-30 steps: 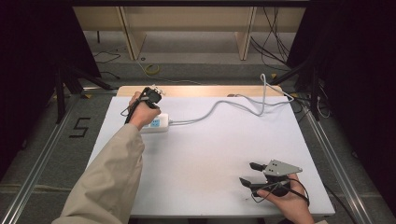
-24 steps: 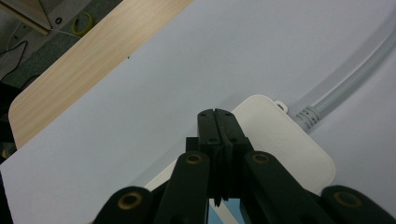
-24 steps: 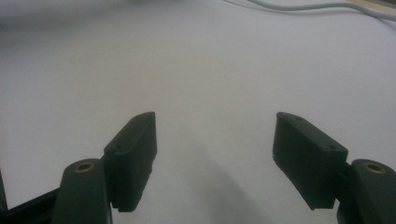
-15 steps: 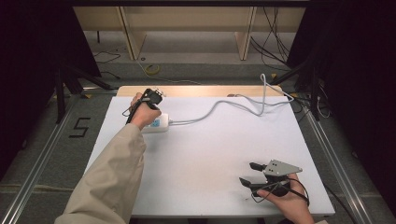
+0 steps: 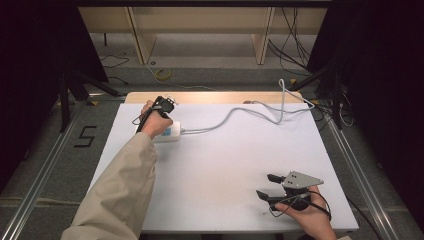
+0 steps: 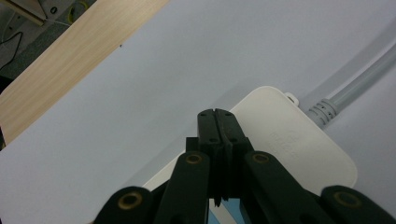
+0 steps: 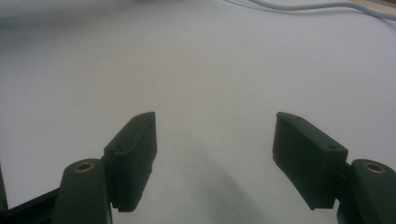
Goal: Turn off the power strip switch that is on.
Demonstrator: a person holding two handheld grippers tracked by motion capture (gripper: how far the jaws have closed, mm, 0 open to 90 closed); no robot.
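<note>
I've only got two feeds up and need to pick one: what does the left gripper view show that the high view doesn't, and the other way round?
Left gripper view: jaws shut together, tips over the white power strip, and its ribbed cable collar. High view: the right gripper, jaws apart, resting near the table's front edge, and the grey cable snaking to the far right. Both: the strip on the white table.

The left gripper has shifted slightly over the power strip.

White power strip half hidden under left hand in high view, its near end behind the closed jaws in left gripper view, embossed lettering too faint to read, grey cable cut off at right edge, right hand cropped at bottom edge.
</note>
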